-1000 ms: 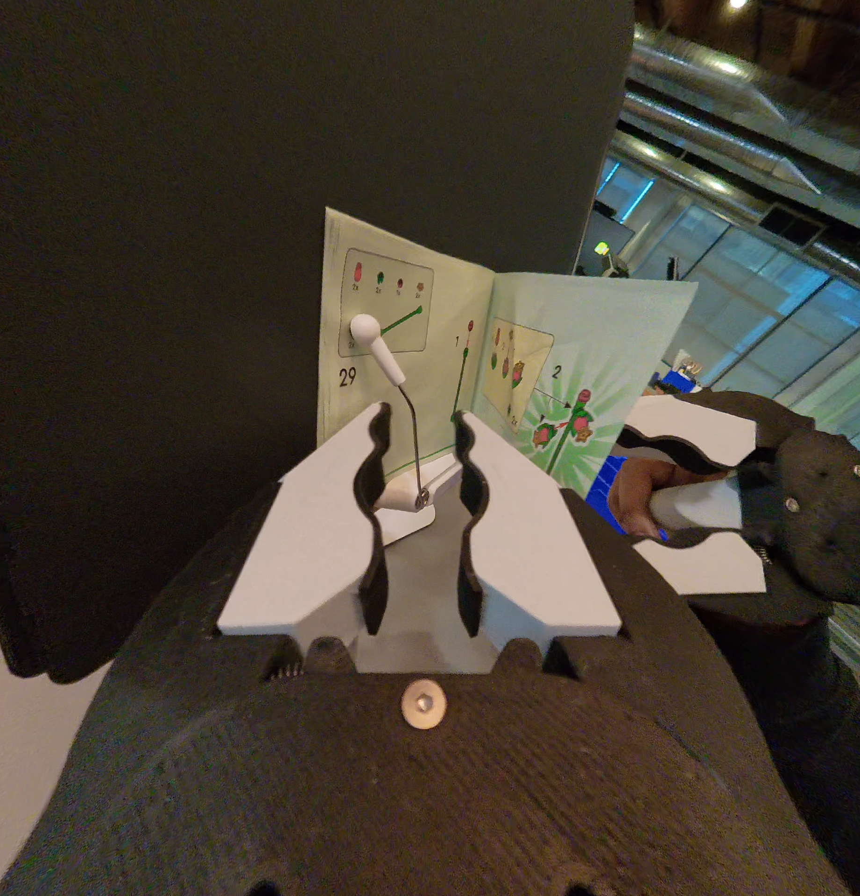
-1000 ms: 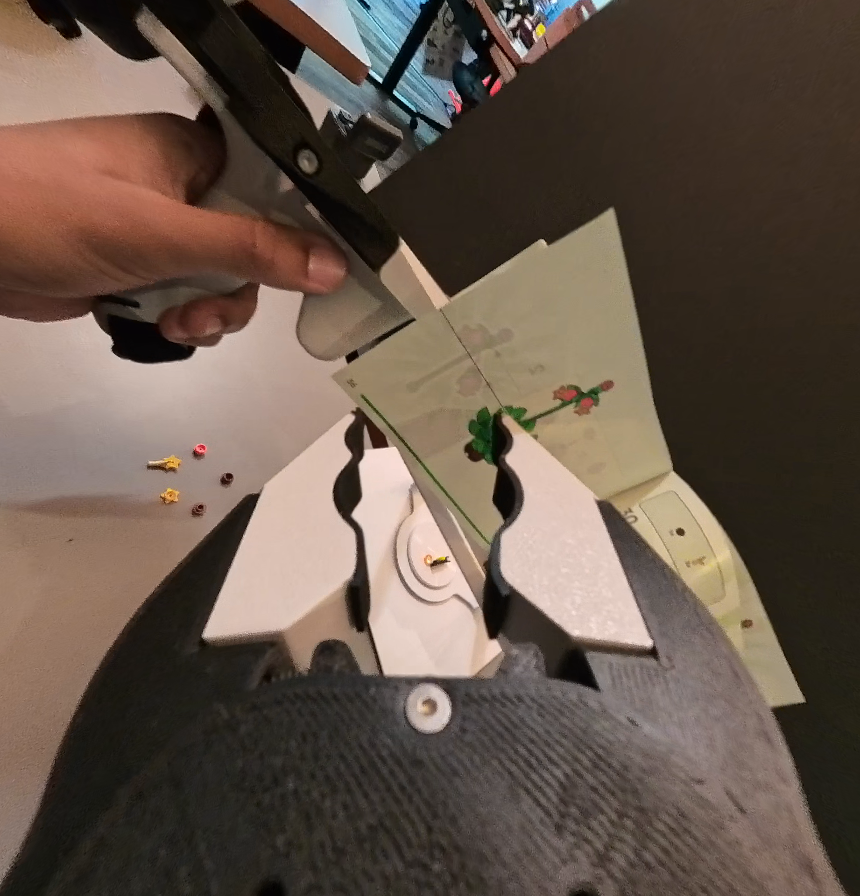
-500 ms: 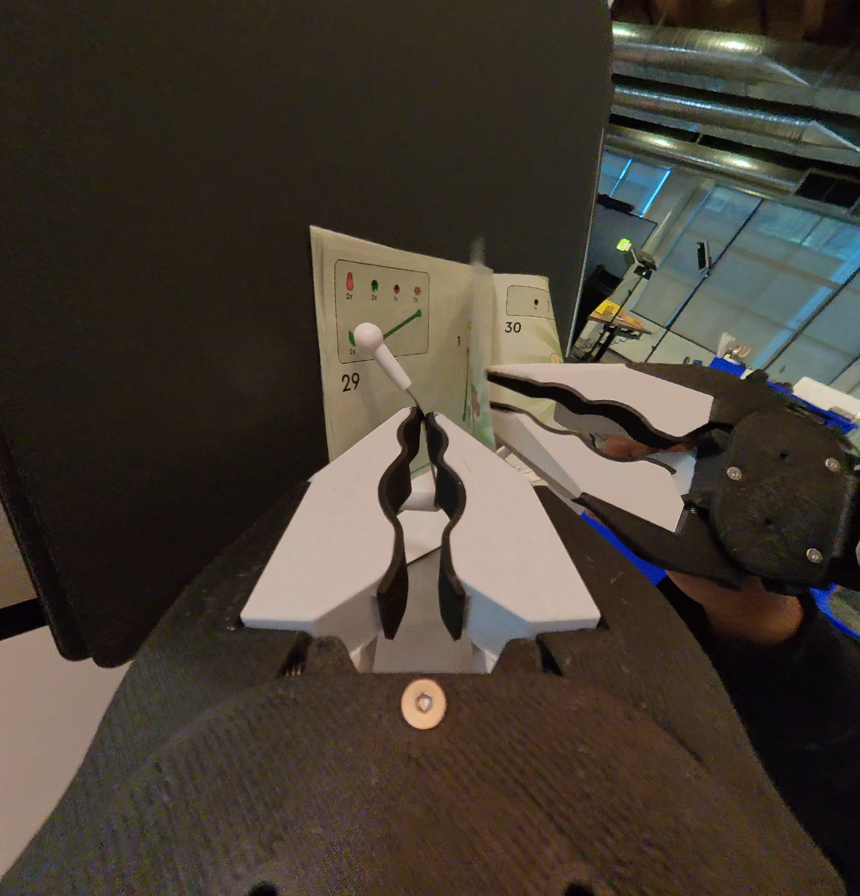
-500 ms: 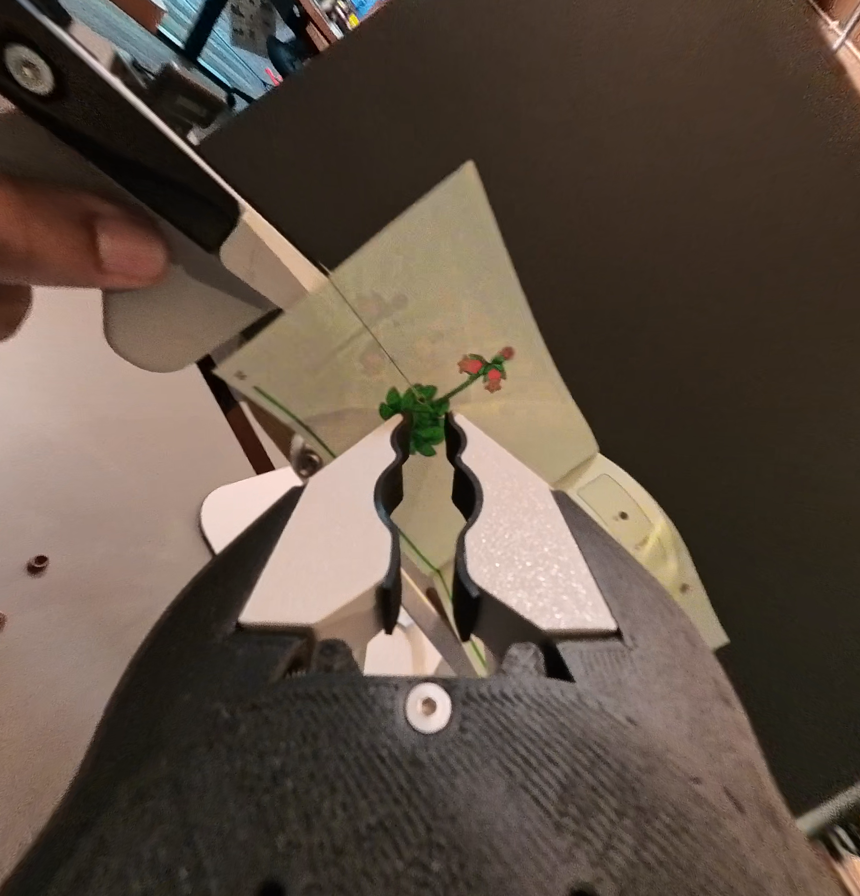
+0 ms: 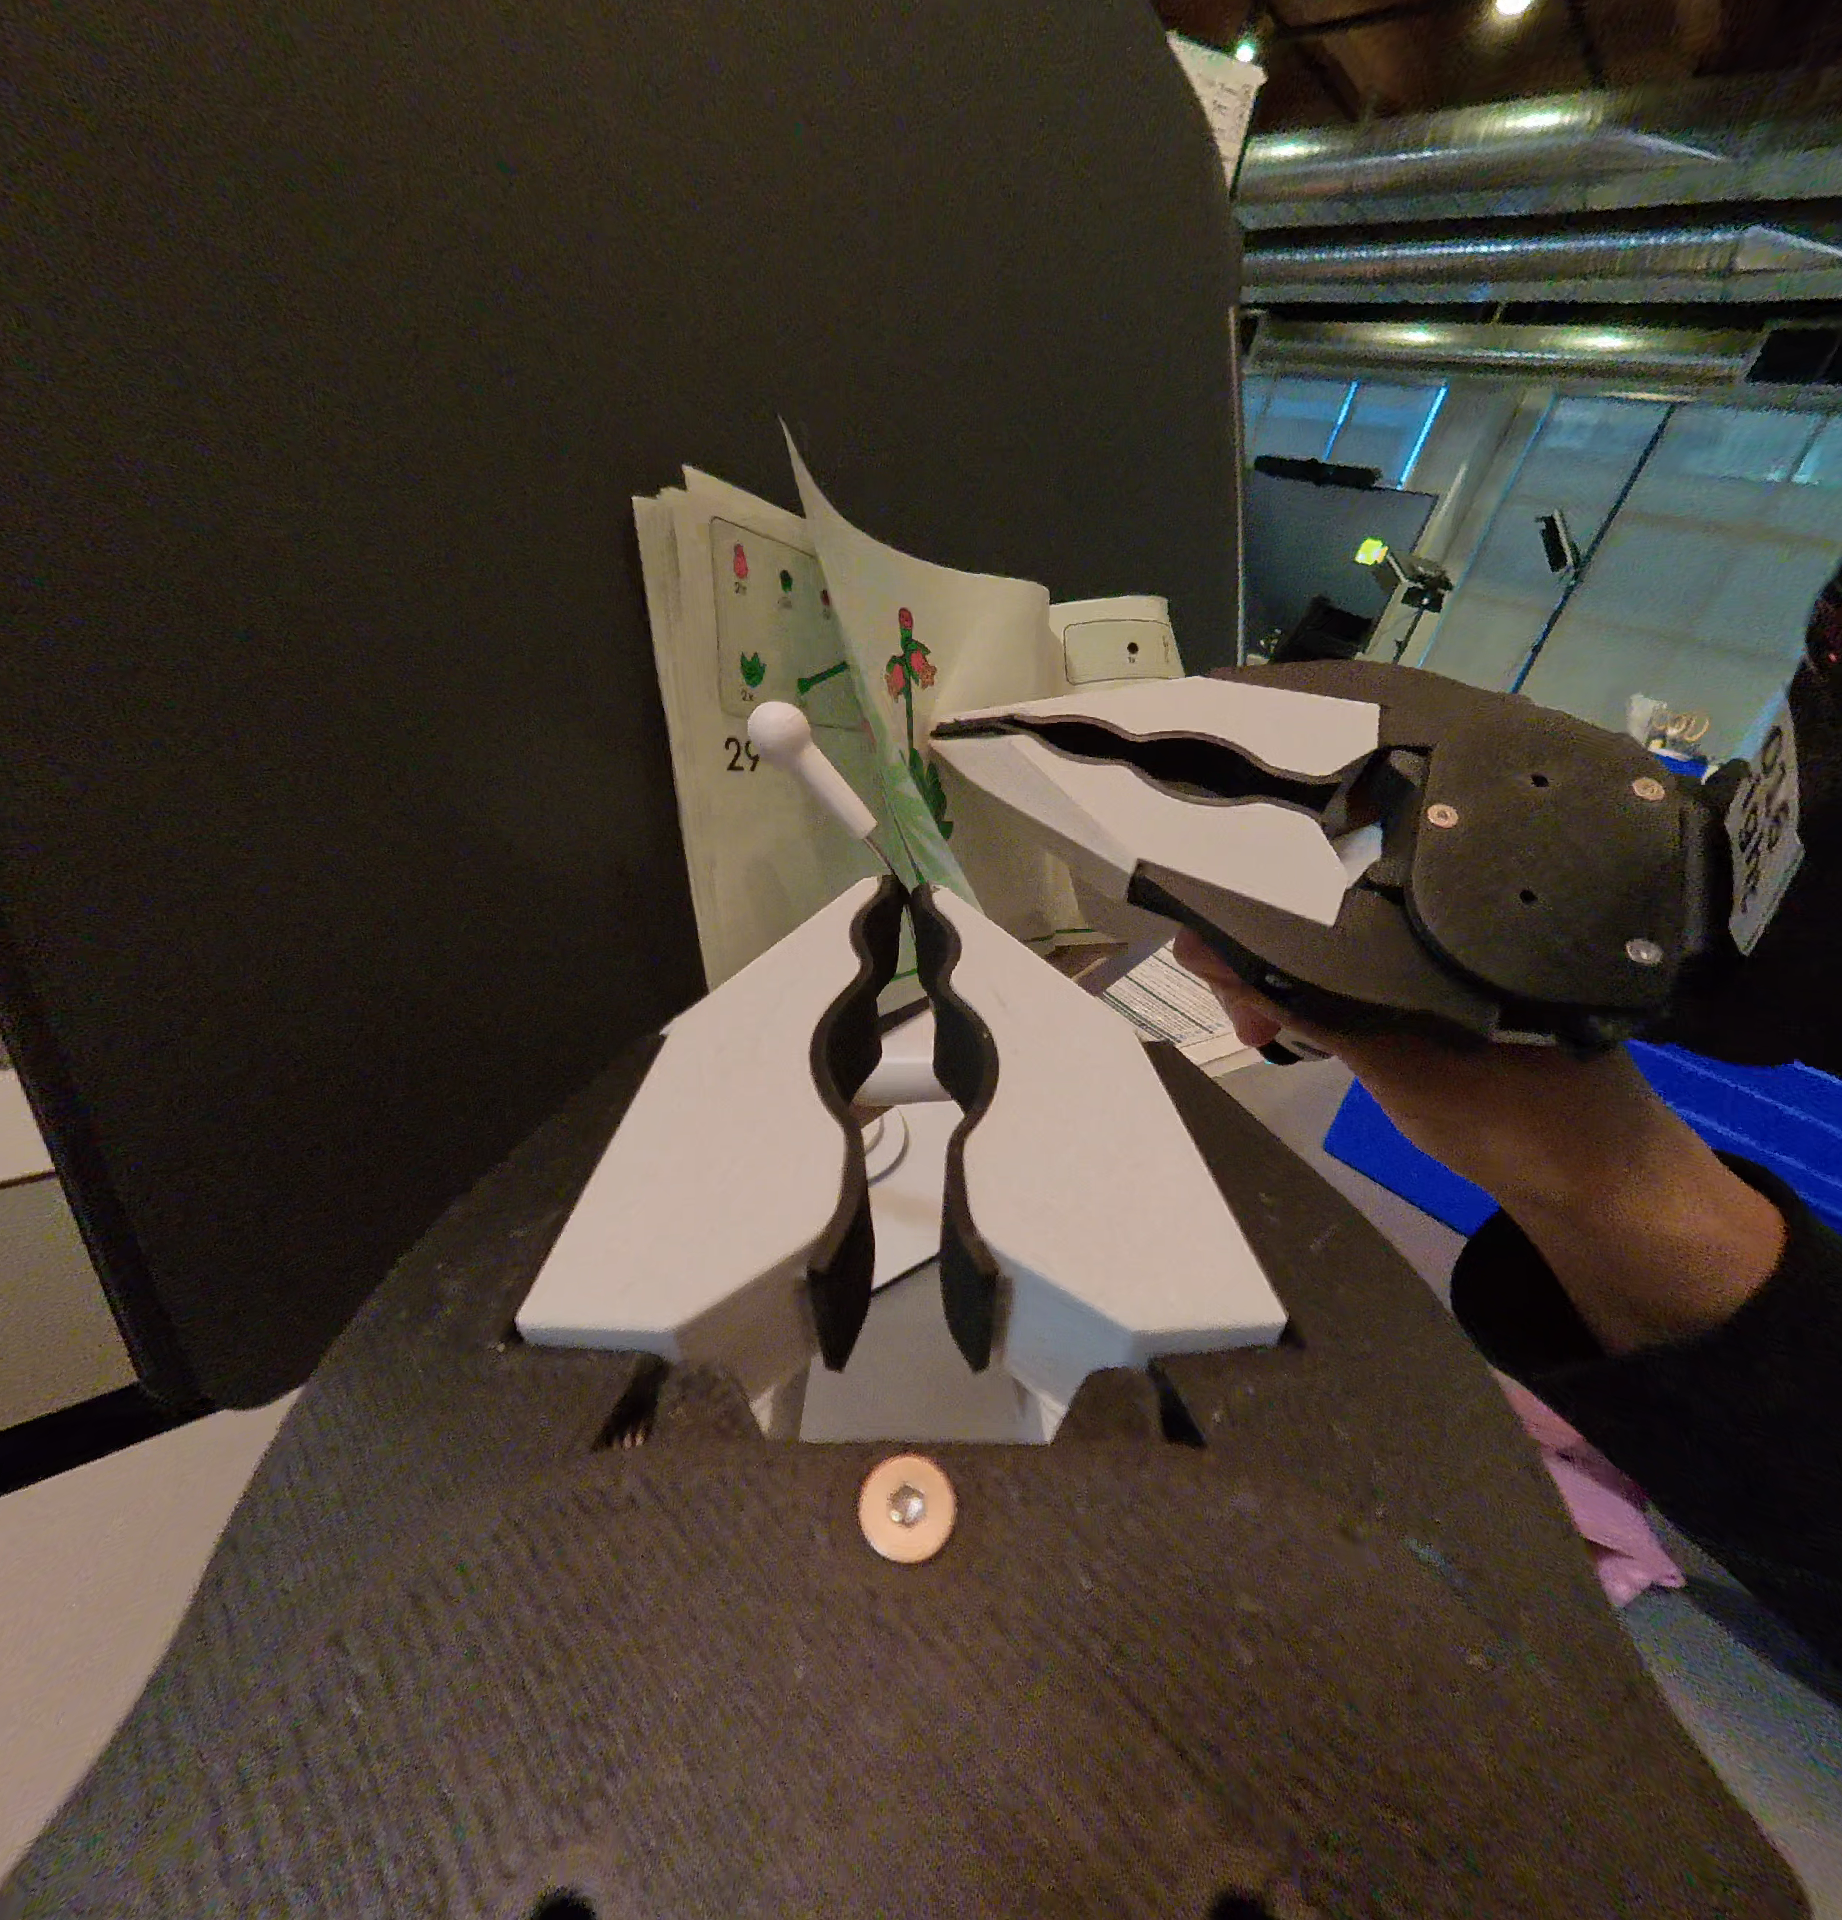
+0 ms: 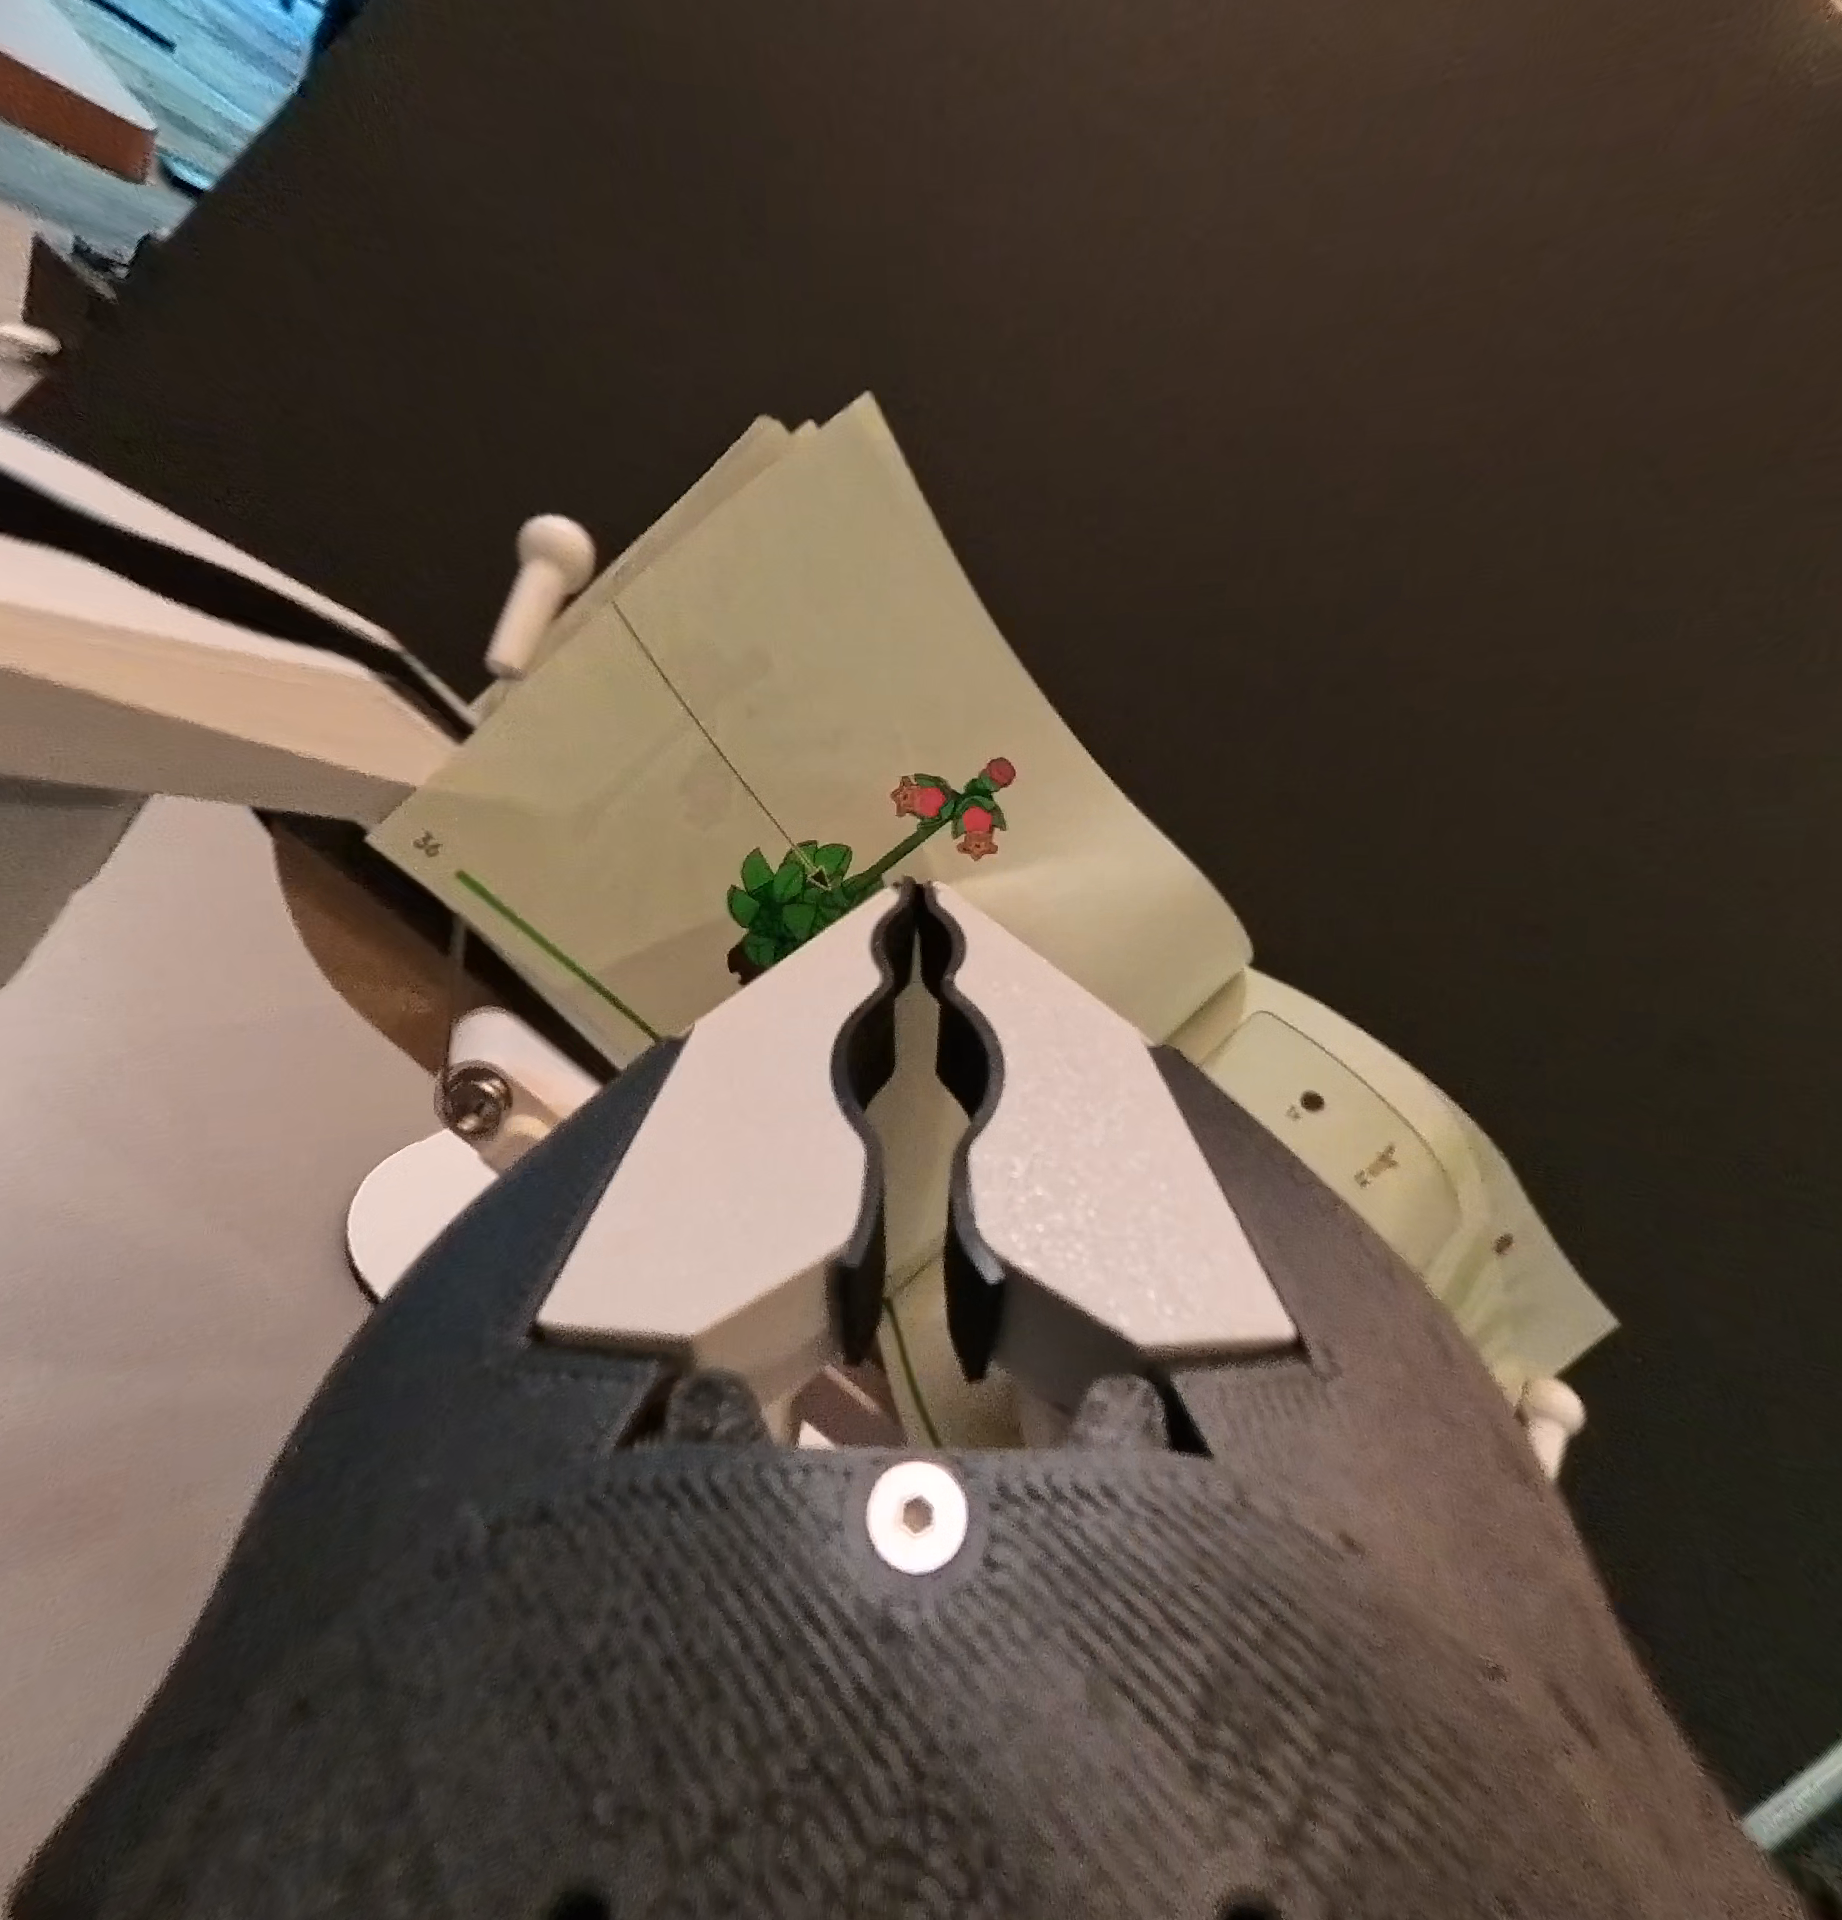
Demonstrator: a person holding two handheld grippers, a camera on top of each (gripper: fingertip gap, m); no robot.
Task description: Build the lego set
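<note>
A pale green instruction booklet [image 5: 714, 831] stands open on a white page stand [image 6: 408, 1216] against a black board. My left gripper [image 5: 904, 896] is shut on the thin wire of the stand's page-holder arm, just below its white knobbed tip [image 5: 782, 724]. My right gripper [image 6: 912, 888] is shut on the edge of one page [image 6: 792, 644] printed with a red-flowered plant, and the page bows upward. The right gripper also shows in the left wrist view [image 5: 943, 727], coming in from the right. The left gripper shows in the right wrist view [image 6: 429, 707]. No Lego pieces are in view.
The black backboard [image 5: 481, 416] fills the space behind the booklet. A blue bin [image 5: 1727, 1122] and a pink bag [image 5: 1623, 1538] lie to the right, with a printed sheet [image 5: 1156, 997] under the right hand. A second page-holder knob [image 6: 1556, 1413] sticks out at the booklet's right. There is about 6 cm between the tips of the two grippers.
Both grippers went from open to shut: the left closed on the page-holder wire, the right on a page. The right gripper has swung that page up and leftward, so it now curls.
</note>
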